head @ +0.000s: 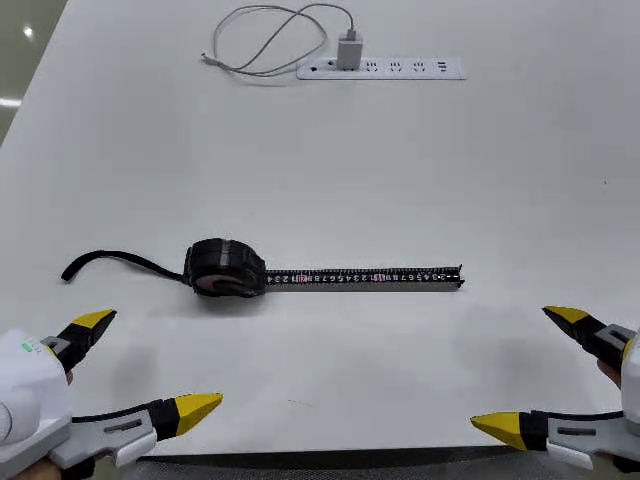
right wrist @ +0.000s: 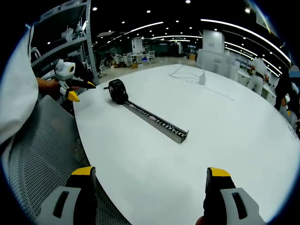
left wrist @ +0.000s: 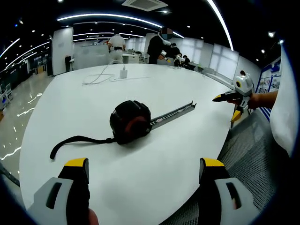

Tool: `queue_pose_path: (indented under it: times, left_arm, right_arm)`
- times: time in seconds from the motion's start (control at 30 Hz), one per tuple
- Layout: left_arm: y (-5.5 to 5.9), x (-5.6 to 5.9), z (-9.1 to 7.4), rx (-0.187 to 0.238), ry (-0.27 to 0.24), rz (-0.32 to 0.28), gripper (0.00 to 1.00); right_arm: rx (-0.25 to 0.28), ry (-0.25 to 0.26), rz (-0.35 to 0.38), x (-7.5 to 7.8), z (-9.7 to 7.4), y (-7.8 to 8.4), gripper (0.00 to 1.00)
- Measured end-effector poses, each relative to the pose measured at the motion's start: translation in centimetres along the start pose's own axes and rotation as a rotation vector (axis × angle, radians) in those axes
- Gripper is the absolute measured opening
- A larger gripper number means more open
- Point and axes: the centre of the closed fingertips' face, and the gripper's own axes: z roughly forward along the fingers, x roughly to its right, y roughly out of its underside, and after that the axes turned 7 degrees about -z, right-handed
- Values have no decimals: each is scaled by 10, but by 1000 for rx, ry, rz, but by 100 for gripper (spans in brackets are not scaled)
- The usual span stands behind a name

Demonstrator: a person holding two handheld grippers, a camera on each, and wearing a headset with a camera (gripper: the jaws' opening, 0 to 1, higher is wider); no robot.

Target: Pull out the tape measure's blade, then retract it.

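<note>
Tape measure (head: 225,268) lies with its blade (head: 365,277) already drawn out; retracting remains. Your left hand-held gripper (head: 157,360) and right hand-held gripper (head: 515,367) hang released, apart from the tape measure.

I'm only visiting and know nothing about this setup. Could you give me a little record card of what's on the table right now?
Surface: white table
Main item: black tape measure, lying on the table
Blade: pulled out, flat on the table
Strap: trails from the case's other side
Left gripper: jaws open, holding nothing
Right gripper: jaws open, holding nothing
Far side: power strip with a charger plugged in
</note>
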Motion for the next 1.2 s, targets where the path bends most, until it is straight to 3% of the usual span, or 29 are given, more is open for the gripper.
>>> queue_pose_path:
  times: [0.53, 1.2]
  left_arm:
    - [-25, 3, 31, 32, -17, -41, 94]
    - [-38, 5, 57, 35, -36, -84, 92]
  right_arm:
    - [5, 2, -7, 4, 3, -6, 96]
    - [8, -1, -16, 11, 8, -10, 96]
